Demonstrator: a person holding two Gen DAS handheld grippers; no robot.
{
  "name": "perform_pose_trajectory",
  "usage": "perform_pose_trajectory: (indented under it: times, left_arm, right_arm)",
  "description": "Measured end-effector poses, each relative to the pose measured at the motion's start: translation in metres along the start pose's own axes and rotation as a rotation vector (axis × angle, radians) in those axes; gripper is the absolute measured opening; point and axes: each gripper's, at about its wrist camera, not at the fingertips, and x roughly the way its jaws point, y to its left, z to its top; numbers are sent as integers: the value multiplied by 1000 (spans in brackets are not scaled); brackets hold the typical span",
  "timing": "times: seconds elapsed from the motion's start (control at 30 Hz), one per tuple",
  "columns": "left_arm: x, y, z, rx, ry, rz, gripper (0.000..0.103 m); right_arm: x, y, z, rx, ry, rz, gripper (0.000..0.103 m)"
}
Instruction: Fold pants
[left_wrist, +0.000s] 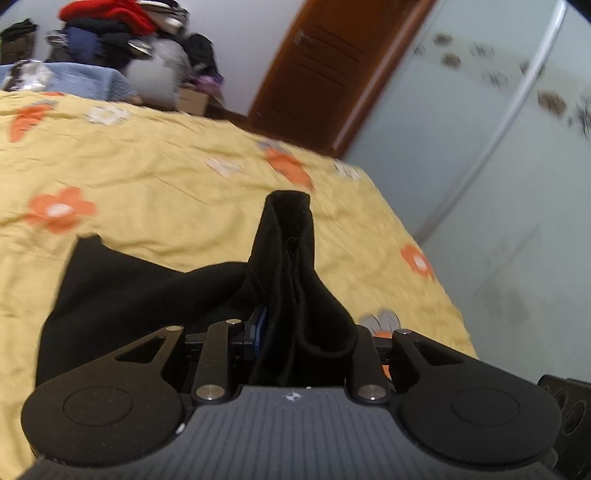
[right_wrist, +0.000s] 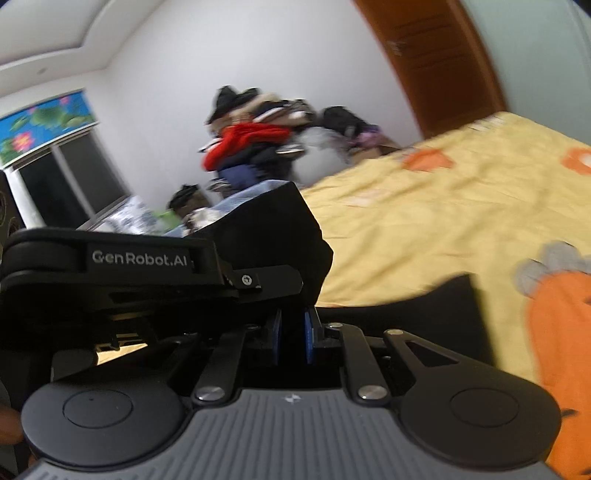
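Black pants (left_wrist: 155, 291) lie partly on the yellow flowered bedspread (left_wrist: 147, 177). My left gripper (left_wrist: 291, 332) is shut on a bunched fold of the pants that sticks up between its fingers. In the right wrist view, my right gripper (right_wrist: 293, 336) is shut on another part of the pants (right_wrist: 288, 229), with black cloth rising above its blue pads (right_wrist: 309, 339). The left gripper's body (right_wrist: 140, 273) sits right beside it, on its left. More black cloth (right_wrist: 424, 306) lies on the bedspread (right_wrist: 443, 206) to the right.
A pile of clothes (left_wrist: 122, 29) with a red garment stands beyond the bed's far side; it also shows in the right wrist view (right_wrist: 258, 144). A brown door (left_wrist: 325, 70) and pale wardrobe panels (left_wrist: 480, 147) are on the right. A window (right_wrist: 66, 177) is at left.
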Motion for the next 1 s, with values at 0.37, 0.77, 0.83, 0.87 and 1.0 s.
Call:
perform_pose_trajectory:
  times: [0.37,0.77,0.83,0.87,1.0]
  left_arm:
    - [59,-36,-31,71,108,15,31]
    - [0,1,-18,-24,89,-151,68]
    - [-18,17,-12,-17,29,-117,73]
    - [-23,24,-9,-18,13,-91,76]
    - [-18,52,1,41,14,105,78]
  right_arm:
    - [-36,-77,-19,92,43,-70,13]
    - [-89,-106,1,152,-85,-167,18]
    - [-78,-91,8,132,-102,-111,46]
    - [-69,-83,10,106,-103,-112,57]
    - [-28,-57,12,-19,-17,-162,68]
